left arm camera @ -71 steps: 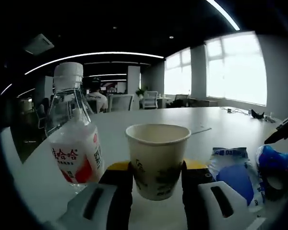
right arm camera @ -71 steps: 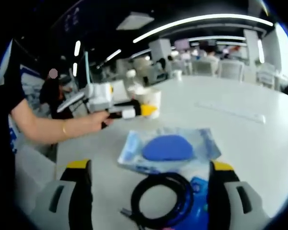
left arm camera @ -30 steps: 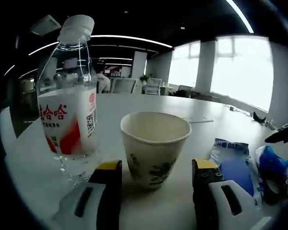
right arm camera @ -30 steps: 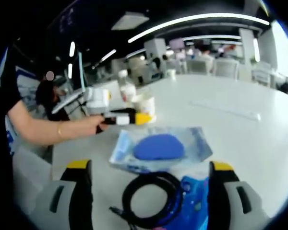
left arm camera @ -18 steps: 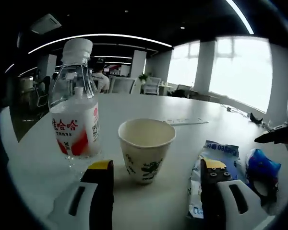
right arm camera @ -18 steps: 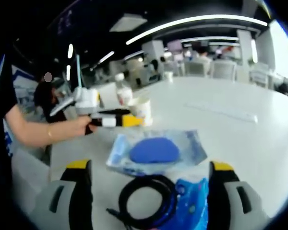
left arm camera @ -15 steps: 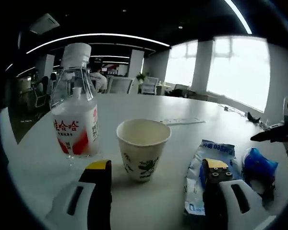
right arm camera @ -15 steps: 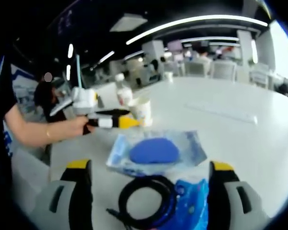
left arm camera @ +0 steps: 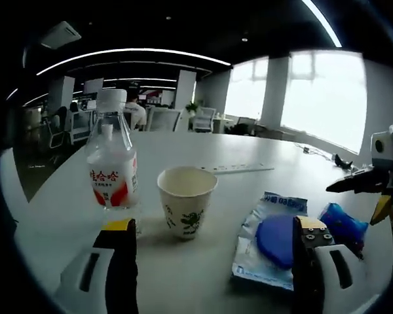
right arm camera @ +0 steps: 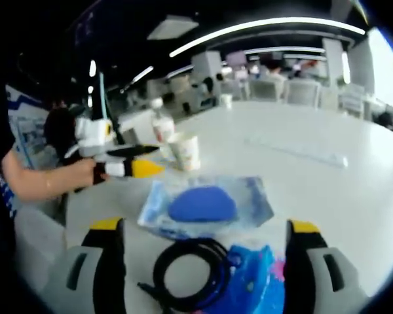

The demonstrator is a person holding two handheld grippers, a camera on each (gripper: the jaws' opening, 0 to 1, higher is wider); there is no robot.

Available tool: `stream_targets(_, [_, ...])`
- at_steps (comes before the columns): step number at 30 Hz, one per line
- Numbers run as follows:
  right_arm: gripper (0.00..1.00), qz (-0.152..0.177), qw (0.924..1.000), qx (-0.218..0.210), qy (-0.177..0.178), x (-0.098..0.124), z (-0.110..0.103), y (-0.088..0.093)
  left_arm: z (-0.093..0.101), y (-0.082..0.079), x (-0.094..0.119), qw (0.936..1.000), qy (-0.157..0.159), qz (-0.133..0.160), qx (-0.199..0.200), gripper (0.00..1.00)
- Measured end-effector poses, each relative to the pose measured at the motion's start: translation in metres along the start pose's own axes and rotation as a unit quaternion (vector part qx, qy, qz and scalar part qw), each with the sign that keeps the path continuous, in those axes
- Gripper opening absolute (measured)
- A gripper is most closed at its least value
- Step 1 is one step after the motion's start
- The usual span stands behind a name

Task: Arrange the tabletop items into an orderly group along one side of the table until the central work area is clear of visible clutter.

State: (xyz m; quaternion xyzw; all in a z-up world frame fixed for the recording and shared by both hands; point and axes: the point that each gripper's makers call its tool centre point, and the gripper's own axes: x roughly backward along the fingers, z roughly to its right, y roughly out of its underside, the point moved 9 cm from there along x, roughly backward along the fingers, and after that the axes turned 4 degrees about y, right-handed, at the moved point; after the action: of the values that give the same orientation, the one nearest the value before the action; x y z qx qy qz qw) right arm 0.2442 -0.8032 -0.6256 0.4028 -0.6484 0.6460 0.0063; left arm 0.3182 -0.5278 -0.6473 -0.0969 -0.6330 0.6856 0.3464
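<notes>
White surface: bottle and cup grouped; packet, cable remain; both tongs open, empty.

Occluded, cropped and unresolved regions

Left gripper view: the right jaw of the left gripper covers the near right part of the blue pouch; the blue packet behind it is partly masked at the frame's right, and its contents cannot be identified. Label text on the bottle is too small to read. Right gripper view: the black cable coil and blue wrapper are blurred and cut off at the bottom edge. The person's forearm is cropped at the left edge. Background chairs are blurred.
</notes>
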Motion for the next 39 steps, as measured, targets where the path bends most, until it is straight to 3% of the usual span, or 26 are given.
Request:
stream_targets(9, [0.99,-0.003,1.0,0.007,0.002,-0.004,0.01,-0.002,0.012,0.004,0.012,0.9998,-0.007,-0.016,-0.006,1.0])
stream_targets(14, [0.98,-0.001,1.0,0.003,-0.005,-0.007,0.013,-0.002,0.026,0.011,0.019,0.9994,0.001,-0.029,-0.022,0.98])
stream_targets(24, [0.89,-0.008,0.9998,-0.011,-0.012,-0.019,0.028,-0.002,0.045,0.029,0.031,0.9987,0.003,-0.049,-0.012,0.91])
stream_targets(29, [0.83,-0.012,0.9999,-0.003,-0.009,-0.026,0.033,-0.003,0.048,0.036,0.037,0.9983,-0.01,-0.058,0.001,0.82])
stream_targets(33, [0.75,-0.019,0.9998,-0.004,-0.006,-0.033,0.036,-0.002,0.048,0.04,0.04,0.997,-0.026,-0.073,-0.011,0.73])
stream_targets(39, [0.64,-0.03,0.9995,0.007,0.0,-0.043,0.04,-0.001,0.055,0.043,0.045,0.9971,-0.031,-0.069,0.007,0.66])
